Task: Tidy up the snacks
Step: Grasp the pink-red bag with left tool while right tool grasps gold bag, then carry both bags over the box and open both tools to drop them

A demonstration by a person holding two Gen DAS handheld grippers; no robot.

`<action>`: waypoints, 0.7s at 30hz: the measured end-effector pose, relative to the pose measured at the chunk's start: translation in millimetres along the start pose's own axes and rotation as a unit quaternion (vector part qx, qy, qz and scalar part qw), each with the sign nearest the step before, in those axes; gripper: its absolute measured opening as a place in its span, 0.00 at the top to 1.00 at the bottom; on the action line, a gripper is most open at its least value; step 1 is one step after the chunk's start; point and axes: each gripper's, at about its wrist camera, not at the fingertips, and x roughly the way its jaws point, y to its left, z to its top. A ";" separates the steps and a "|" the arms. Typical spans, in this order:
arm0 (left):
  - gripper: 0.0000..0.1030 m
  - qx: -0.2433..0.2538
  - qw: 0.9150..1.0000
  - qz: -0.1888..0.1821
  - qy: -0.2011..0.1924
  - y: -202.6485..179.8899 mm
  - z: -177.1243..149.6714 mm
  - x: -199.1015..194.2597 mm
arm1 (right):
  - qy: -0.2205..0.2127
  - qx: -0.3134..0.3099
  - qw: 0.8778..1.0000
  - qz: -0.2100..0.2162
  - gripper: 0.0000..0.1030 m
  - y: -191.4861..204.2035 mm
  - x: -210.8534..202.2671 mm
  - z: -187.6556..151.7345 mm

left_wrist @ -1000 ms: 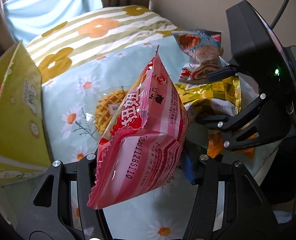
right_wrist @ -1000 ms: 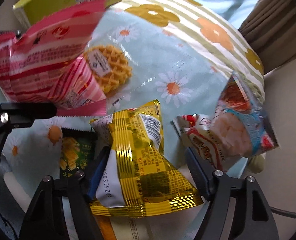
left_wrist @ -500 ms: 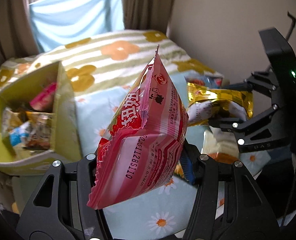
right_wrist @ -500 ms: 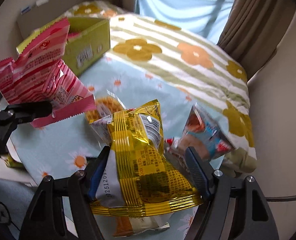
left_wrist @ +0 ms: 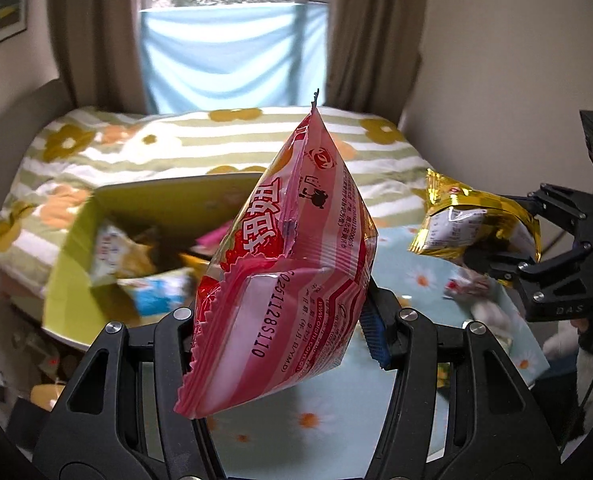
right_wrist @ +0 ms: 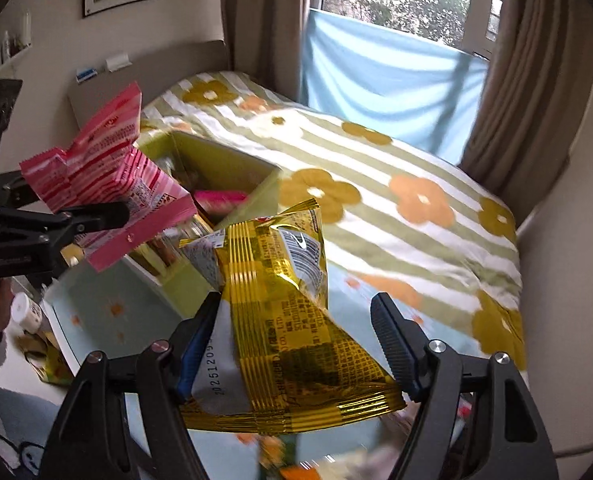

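Note:
My left gripper (left_wrist: 284, 320) is shut on a pink striped snack bag (left_wrist: 292, 264) and holds it in the air; the bag also shows at the left of the right wrist view (right_wrist: 104, 176). My right gripper (right_wrist: 296, 344) is shut on a gold foil snack bag (right_wrist: 284, 320), which also shows at the right of the left wrist view (left_wrist: 468, 220). A green cardboard box (left_wrist: 68, 264) with several snacks inside sits on the bed, ahead and left of the left gripper; it also shows in the right wrist view (right_wrist: 232, 160), beyond both bags.
A light blue daisy-print cloth (left_wrist: 416, 280) on the bed carries a few loose snack packets (left_wrist: 484, 304). The striped floral duvet (right_wrist: 376, 168) covers the bed up to the window and curtains (right_wrist: 528, 80). A wall stands at the right.
Both grippers have risen and tilted up with their bags, away from the cloth. The green box has come more into the middle of both views, and the window now shows.

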 end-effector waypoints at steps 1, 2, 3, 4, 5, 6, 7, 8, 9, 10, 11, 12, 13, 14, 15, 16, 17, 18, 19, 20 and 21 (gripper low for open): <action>0.49 -0.005 1.000 0.003 0.002 13.4 2.9 -1.1 | -0.001 0.000 1.000 0.003 0.31 9.7 6.3 9.4; 0.49 -0.009 1.000 0.006 0.004 27.0 5.5 -1.5 | -0.002 0.001 1.000 0.007 0.31 16.6 11.8 16.6; 0.49 -0.012 1.000 0.010 0.005 43.2 7.9 -2.8 | -0.005 0.002 1.000 0.012 0.31 26.0 18.4 25.5; 0.49 -0.013 1.000 0.015 0.005 55.1 9.8 -3.4 | -0.007 0.005 1.000 0.018 0.31 35.3 25.8 34.5; 0.49 -0.014 1.000 0.024 0.005 70.1 11.9 -3.5 | -0.008 0.010 1.000 0.026 0.31 44.5 33.4 43.1; 0.49 -0.016 0.999 0.028 0.006 77.7 14.6 -2.4 | -0.009 0.014 0.999 0.032 0.31 53.4 40.9 51.0; 0.49 -0.021 0.999 0.033 0.008 92.0 16.3 -0.6 | -0.008 0.018 0.999 0.037 0.31 56.9 48.8 56.7; 0.49 -0.027 0.999 0.036 0.011 106.1 17.5 1.6 | -0.005 0.021 0.999 0.041 0.31 62.5 57.0 62.7; 0.49 -0.032 0.999 0.038 0.014 117.5 18.0 4.2 | -0.003 0.024 0.999 0.045 0.31 69.3 65.9 68.9; 0.49 -0.038 0.998 0.041 0.020 131.4 17.7 8.9 | -0.001 0.027 0.998 0.048 0.31 75.8 74.2 74.1; 0.49 -0.041 0.998 0.043 0.026 140.1 16.8 12.4 | 0.003 0.032 0.998 0.051 0.31 83.1 83.3 79.9; 0.49 -0.043 0.997 0.048 0.036 152.5 15.4 18.7 | 0.004 0.036 0.998 0.053 0.31 88.3 88.8 82.9; 0.49 -0.047 0.997 0.048 0.044 160.8 13.9 23.7 | 0.007 0.042 0.998 0.055 0.31 91.9 96.1 86.5; 0.49 -0.044 0.996 0.053 0.051 167.8 12.2 29.2 | 0.010 0.050 0.997 0.057 0.31 96.8 104.1 90.5; 0.49 -0.038 0.996 0.061 0.062 176.7 9.2 36.0 | 0.013 0.056 0.997 0.057 0.31 100.0 108.4 92.6; 0.49 -0.033 0.995 0.066 0.070 182.1 6.4 42.0 | 0.016 0.064 0.996 0.058 0.31 103.1 114.4 94.8; 0.49 -0.025 0.994 0.073 0.082 187.5 2.7 48.8 | 0.019 0.072 0.996 0.059 0.31 105.0 118.9 95.9; 0.49 -0.020 0.993 0.076 0.089 193.7 0.2 54.8 | 0.023 0.079 0.995 0.060 0.31 107.8 124.0 97.4; 0.49 -0.013 0.992 0.077 0.097 199.2 -1.7 60.0 | 0.028 0.084 0.994 0.059 0.31 109.8 127.7 98.0; 0.47 -0.006 0.992 0.076 0.103 202.0 -3.9 64.5 | 0.032 0.090 0.994 0.056 0.31 112.7 130.8 98.2; 0.45 0.003 0.992 0.072 0.104 204.1 -6.4 67.8 | 0.038 0.096 0.993 0.055 0.31 115.5 134.8 98.1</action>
